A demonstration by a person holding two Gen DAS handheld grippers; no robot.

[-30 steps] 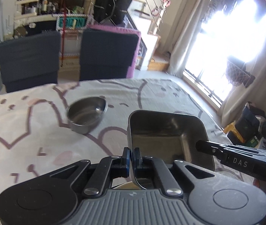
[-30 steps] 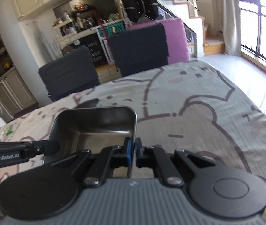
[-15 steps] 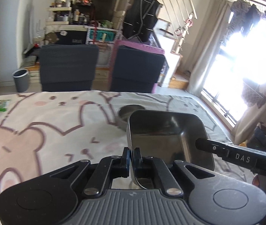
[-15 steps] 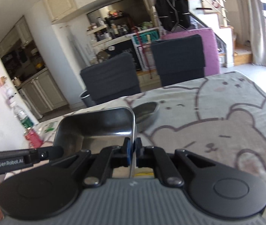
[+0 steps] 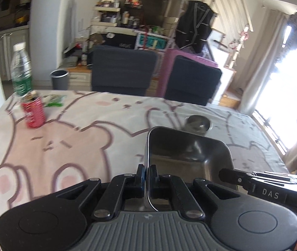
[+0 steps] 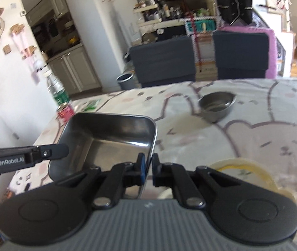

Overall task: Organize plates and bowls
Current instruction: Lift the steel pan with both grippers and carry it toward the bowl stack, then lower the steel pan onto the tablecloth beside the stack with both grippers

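Steel rectangular tray (image 5: 187, 156) held above bear-print worktop (image 5: 75, 138), left gripper (image 5: 147, 178) clamped on its left wall, right gripper (image 6: 147, 168) on right wall. Likely light, stiff, slick; thin rims are best hold. Round steel bowl (image 6: 216, 105) at one o'clock.

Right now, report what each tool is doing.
Left tool: closed on the left wall of the square steel tray.
Right tool: closed on the same tray's right wall.
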